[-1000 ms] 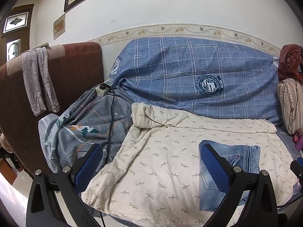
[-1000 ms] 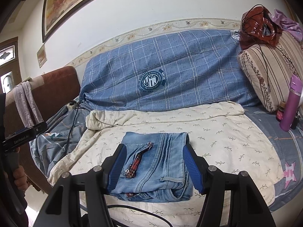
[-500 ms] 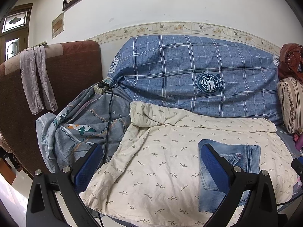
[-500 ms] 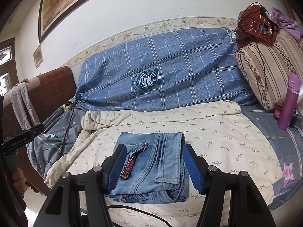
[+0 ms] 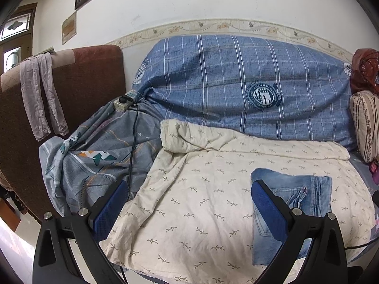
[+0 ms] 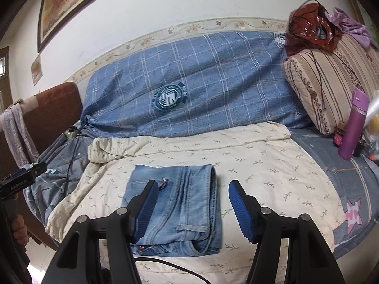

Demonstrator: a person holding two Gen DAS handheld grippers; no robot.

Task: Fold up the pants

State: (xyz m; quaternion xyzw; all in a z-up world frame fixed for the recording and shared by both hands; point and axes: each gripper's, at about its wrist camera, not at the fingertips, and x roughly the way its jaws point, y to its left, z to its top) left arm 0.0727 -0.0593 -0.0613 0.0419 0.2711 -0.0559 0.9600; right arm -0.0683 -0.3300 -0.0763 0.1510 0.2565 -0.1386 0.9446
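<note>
The light blue jeans (image 6: 187, 203) lie folded into a compact rectangle on the cream leaf-print sheet (image 6: 260, 165). My right gripper (image 6: 193, 184) hovers just in front of them, open. Its left finger overlaps the denim in the picture and its right finger stands beyond the jeans' right edge. In the left wrist view the jeans (image 5: 298, 201) lie to the right, behind the right finger of my left gripper (image 5: 189, 187). That gripper is open wide over the cream sheet (image 5: 201, 189) with nothing between its pads. The left gripper's body (image 6: 21, 179) and the hand holding it show at the right wrist view's left edge.
A blue checked cover (image 5: 225, 90) drapes the sofa back. A power strip (image 5: 124, 101) and black cable (image 5: 132, 142) lie on a grey patterned sheet (image 5: 94, 156) at left, beside a brown armrest (image 5: 83, 82). A striped pillow (image 6: 327, 87), purple bottle (image 6: 353, 125) and small jars stand at right.
The left gripper has sunk a little, so the scene sits higher in its view. The right gripper has turned slightly right, so the jeans lie more to its left. Both stay open.
</note>
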